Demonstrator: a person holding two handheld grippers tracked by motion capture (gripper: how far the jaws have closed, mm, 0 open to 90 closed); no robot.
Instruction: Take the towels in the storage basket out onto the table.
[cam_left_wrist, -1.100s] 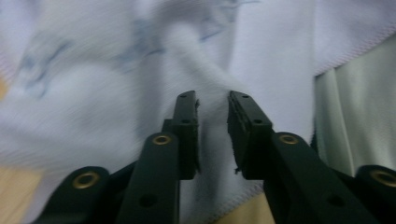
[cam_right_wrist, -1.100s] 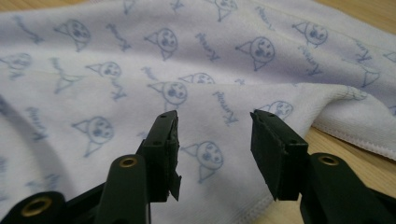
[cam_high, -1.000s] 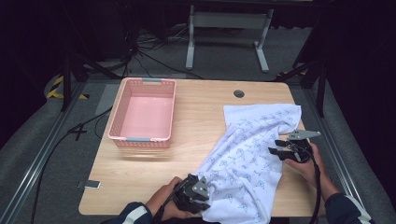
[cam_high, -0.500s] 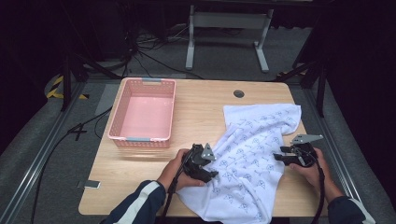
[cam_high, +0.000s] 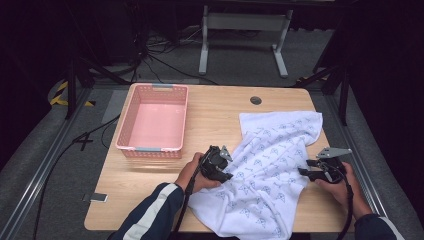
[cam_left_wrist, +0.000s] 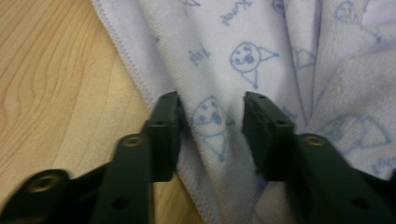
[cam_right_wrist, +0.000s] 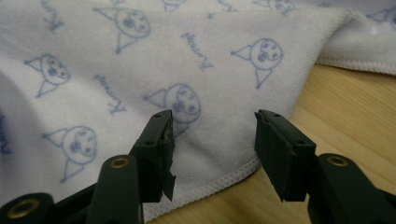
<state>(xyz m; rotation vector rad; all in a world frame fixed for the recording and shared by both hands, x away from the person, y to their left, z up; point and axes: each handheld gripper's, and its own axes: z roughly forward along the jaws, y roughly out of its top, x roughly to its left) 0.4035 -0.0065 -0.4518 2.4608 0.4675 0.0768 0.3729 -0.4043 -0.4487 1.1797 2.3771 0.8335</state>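
While both grippers stand with their jaws apart, nothing is yet held, and that is where the risk sits. The left gripper (cam_high: 226, 162) straddles the hemmed left edge of the printed white towel (cam_high: 272, 170); in the left gripper view a soft fold of cloth lies between its jaws, with bare wood just beside the hem. If it closes too shallow, I judge it may catch only the stitched border or nothing at all, and the cloth would slide out when lifted. The right gripper (cam_high: 309, 169) is at the towel's right edge, and in the right gripper view the hem runs across between its jaws, close to the table (cam_right_wrist: 355, 112). Closing there could pinch one layer where the towel is doubled over, so a pull would drag the cloth askew rather than spread it. Uneven pulls from the two sides could also bunch it further, or draw the near corner off the table's front edge, where it already lies close.

The towel lies rumpled on the right half of the wooden table, well apart from the pink basket (cam_high: 152, 125) at the left. Its long axis runs diagonally, from the far right corner near the cable hole (cam_high: 256, 100) toward the near edge in front of the person, the near end being the more crumpled.
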